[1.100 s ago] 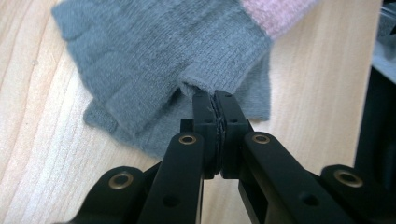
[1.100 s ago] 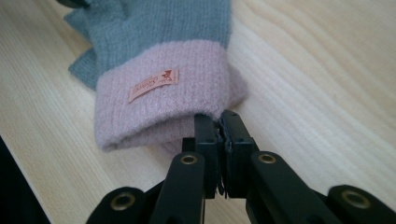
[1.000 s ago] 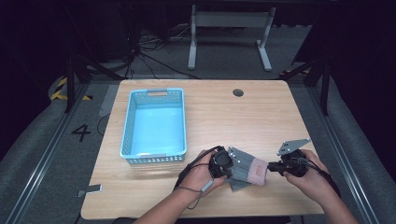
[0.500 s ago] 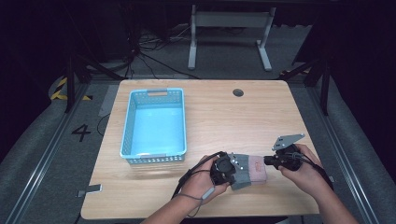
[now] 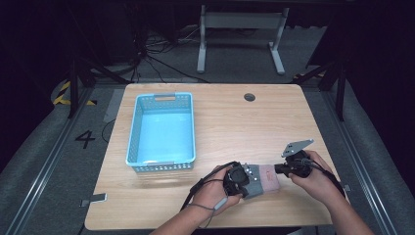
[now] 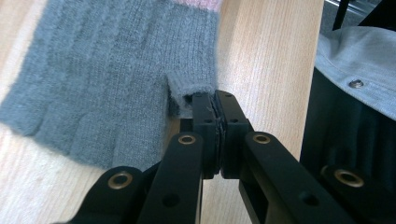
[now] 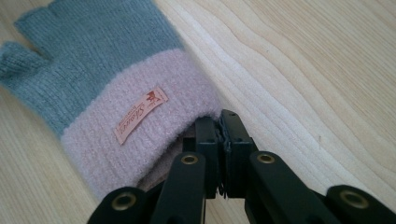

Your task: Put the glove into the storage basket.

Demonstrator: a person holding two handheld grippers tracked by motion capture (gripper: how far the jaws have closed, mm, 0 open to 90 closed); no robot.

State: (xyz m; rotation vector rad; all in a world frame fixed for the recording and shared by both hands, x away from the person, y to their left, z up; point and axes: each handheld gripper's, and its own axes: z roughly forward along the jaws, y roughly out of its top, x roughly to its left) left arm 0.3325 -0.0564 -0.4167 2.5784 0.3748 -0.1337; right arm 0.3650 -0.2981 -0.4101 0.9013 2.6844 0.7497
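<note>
A fingerless knit glove (image 5: 263, 179), grey with a pink cuff, lies flat near the table's front edge. In the left gripper view the grey glove (image 6: 112, 79) spreads ahead, and my left gripper (image 6: 215, 99) is shut on the tip of its thumb stub. From above, the left gripper (image 5: 243, 180) sits at the glove's grey end. My right gripper (image 5: 280, 169) is at the pink end. In the right gripper view the right gripper (image 7: 219, 122) pinches the cuff's edge of the glove (image 7: 102, 79), beside a small pink label (image 7: 140, 114).
A light blue plastic basket (image 5: 133, 142) stands with nothing in it at the table's left half. A round cable hole (image 5: 249, 97) sits near the far edge. The wooden table (image 5: 244, 127) has bare room between the basket and the glove.
The glove has settled flatter and straighter between the two grippers. Both hands have shifted only slightly, and both still grip it.
</note>
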